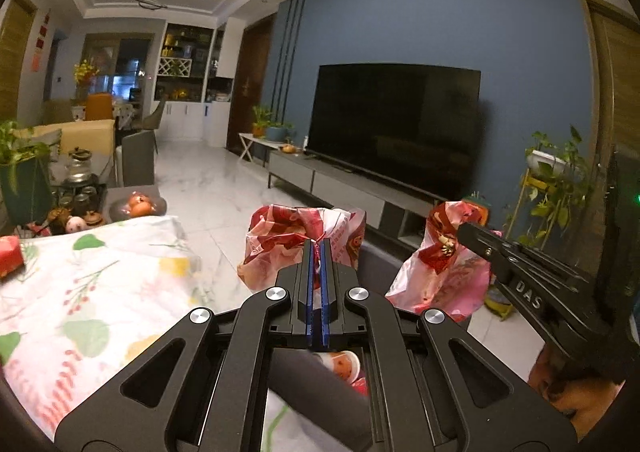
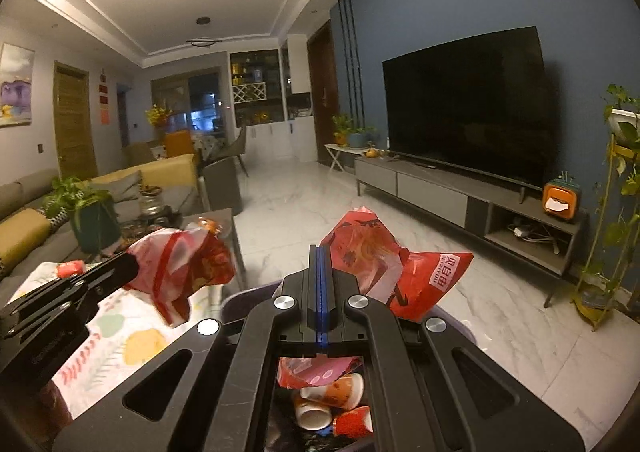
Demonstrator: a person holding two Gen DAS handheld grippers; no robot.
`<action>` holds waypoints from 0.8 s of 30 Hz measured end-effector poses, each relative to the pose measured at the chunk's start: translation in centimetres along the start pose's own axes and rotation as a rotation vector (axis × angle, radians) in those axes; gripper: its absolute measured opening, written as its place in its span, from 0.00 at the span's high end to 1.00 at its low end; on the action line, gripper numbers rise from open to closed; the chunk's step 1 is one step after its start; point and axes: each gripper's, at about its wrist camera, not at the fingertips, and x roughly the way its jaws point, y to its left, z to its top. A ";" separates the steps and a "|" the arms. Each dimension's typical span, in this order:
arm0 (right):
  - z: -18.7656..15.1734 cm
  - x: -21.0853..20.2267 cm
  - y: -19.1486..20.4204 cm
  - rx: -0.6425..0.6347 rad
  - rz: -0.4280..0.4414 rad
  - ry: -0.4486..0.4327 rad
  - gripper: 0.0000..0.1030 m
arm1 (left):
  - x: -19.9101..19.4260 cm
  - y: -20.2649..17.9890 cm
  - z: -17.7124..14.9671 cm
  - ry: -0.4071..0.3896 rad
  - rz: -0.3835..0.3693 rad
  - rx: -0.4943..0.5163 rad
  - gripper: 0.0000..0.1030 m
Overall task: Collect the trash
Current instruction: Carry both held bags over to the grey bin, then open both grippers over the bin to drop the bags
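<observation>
Nearest, under my right gripper (image 2: 319,252): a bin (image 2: 460,326) with a dull grey-purple rim, holding paper cups (image 2: 332,400), red-printed, lying on their sides, plus a scrap of red wrapper. So the collecting point sits right below both hands.

My right fingers are clenched on a red bag (image 2: 376,256), thin crinkly plastic film, pinched at its edge so the rest fans out stiff and creased beyond the fingertips. It hangs over the bin, likely held there for dropping.

My left gripper (image 1: 319,248) is clenched too, on a pink-and-red bag (image 1: 304,240), softer film, bunched into a knot between the blue pads (image 1: 325,284). In the left view the right gripper shows off to the right side with its bag.

Left of the bin: a table under a cloth (image 1: 100,280), white cotton-looking, printed with leaves and red sprigs. A red box (image 1: 10,260) lies at its far left edge; probably more trash to fetch.

Beyond the table's far edge: a teapot (image 1: 80,164), jars, a plate of fruit (image 1: 138,206).

Far: marble-look floor, TV (image 1: 396,124) on a grey console, blue wall.
</observation>
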 end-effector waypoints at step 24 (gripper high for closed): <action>-0.5 1.1 -1.9 0.047 -0.031 -0.016 0.55 | 2.4 1.1 -1.2 -0.005 0.075 -0.016 0.25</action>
